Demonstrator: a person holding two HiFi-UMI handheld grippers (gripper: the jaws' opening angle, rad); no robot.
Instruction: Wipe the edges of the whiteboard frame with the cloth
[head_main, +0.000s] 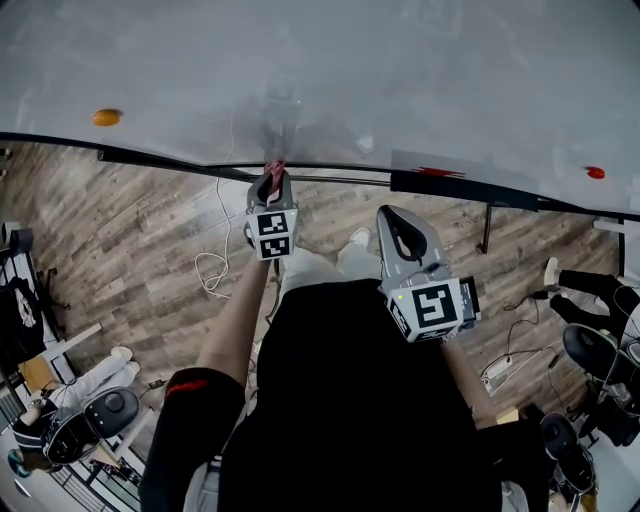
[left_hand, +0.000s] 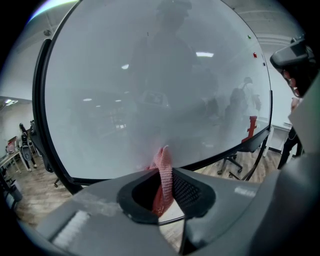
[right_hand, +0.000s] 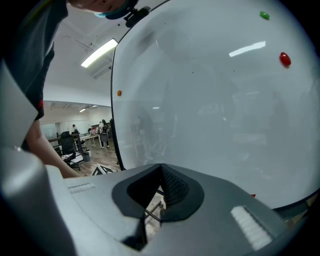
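The whiteboard (head_main: 330, 70) fills the top of the head view, its black bottom frame edge (head_main: 150, 157) curving across. My left gripper (head_main: 272, 180) is shut on a pink cloth (head_main: 273, 167), whose tip touches the board just above the bottom frame. In the left gripper view the pink cloth (left_hand: 162, 180) sticks up between the closed jaws of the left gripper (left_hand: 164, 192) against the board (left_hand: 150, 90). My right gripper (head_main: 398, 228) hangs back from the board, shut and holding nothing; the right gripper (right_hand: 161, 192) faces the board (right_hand: 215, 100).
An orange magnet (head_main: 107, 117) and a red magnet (head_main: 596, 172) sit on the board. A black tray with a red marker (head_main: 440, 172) hangs on the bottom frame. Below lie wooden floor, cables (head_main: 212, 270), office chairs (head_main: 100, 415) and the stand leg (head_main: 486, 228).
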